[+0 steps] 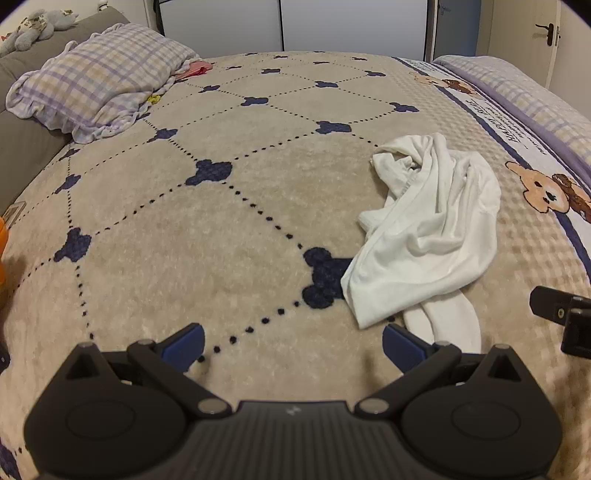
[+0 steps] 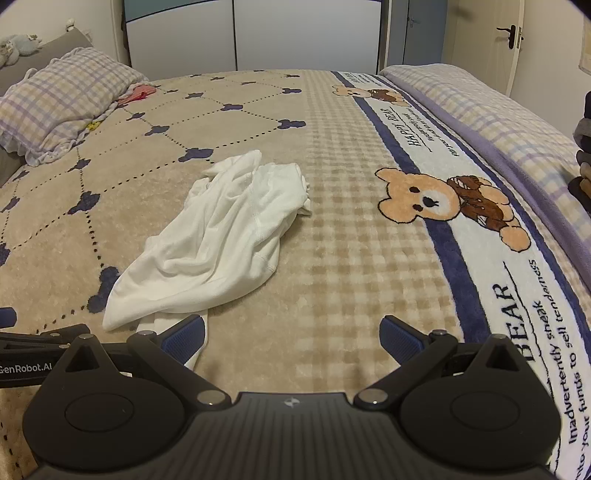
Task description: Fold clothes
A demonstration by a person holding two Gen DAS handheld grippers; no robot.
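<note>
Where plush blanket (image 2: 351,258) dips — rumpled white garment (image 2: 221,236)

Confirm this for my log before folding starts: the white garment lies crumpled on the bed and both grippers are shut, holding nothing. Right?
Not quite. The white garment does lie crumpled on the bed blanket, and neither gripper holds anything, but both are open, not shut. The left wrist view shows the left gripper with its jaws spread wide; the right wrist view shows the same for the right gripper.

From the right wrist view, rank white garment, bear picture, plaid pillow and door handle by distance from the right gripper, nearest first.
From the right gripper:
1. White garment, just ahead-left, crumpled.
2. Bear picture, ahead-right on the blanket.
3. Plaid pillow, far left.
4. Door handle, far right, beyond the bed.
</note>
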